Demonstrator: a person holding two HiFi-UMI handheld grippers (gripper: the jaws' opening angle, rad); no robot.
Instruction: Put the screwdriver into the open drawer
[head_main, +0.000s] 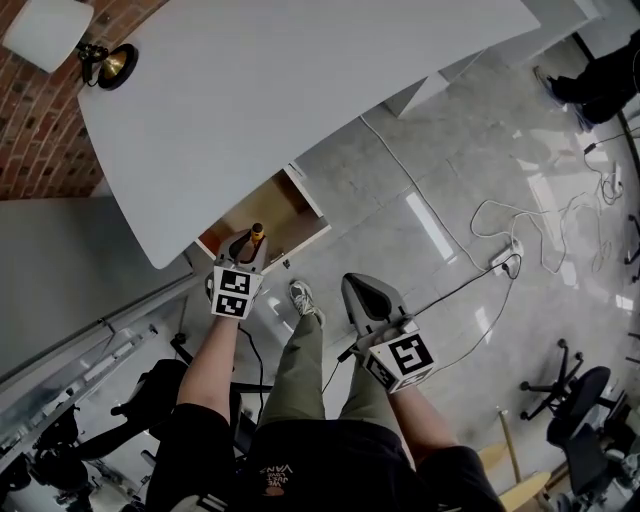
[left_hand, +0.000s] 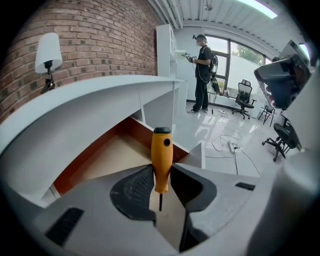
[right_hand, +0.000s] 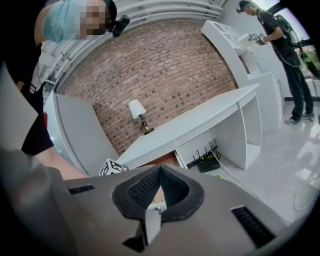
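The screwdriver (head_main: 256, 233) has an orange handle with a black cap. My left gripper (head_main: 248, 250) is shut on it and holds it right over the open drawer (head_main: 282, 210) under the white desk (head_main: 280, 90). In the left gripper view the screwdriver (left_hand: 162, 159) sits between the dark pads (left_hand: 134, 189), handle pointing away and thin shaft toward the camera, with the drawer's wooden floor (left_hand: 107, 157) beyond. My right gripper (head_main: 366, 296) hangs to the right above the floor, shut with nothing in it. In the right gripper view its pads (right_hand: 142, 189) meet at the tips.
A lamp (head_main: 105, 65) stands on the desk's far left corner. Cables and a power strip (head_main: 505, 262) lie on the shiny floor to the right. Office chairs (head_main: 570, 390) stand at the lower right. A shoe (head_main: 303, 297) is near the drawer front. Another person (left_hand: 202, 70) stands far off.
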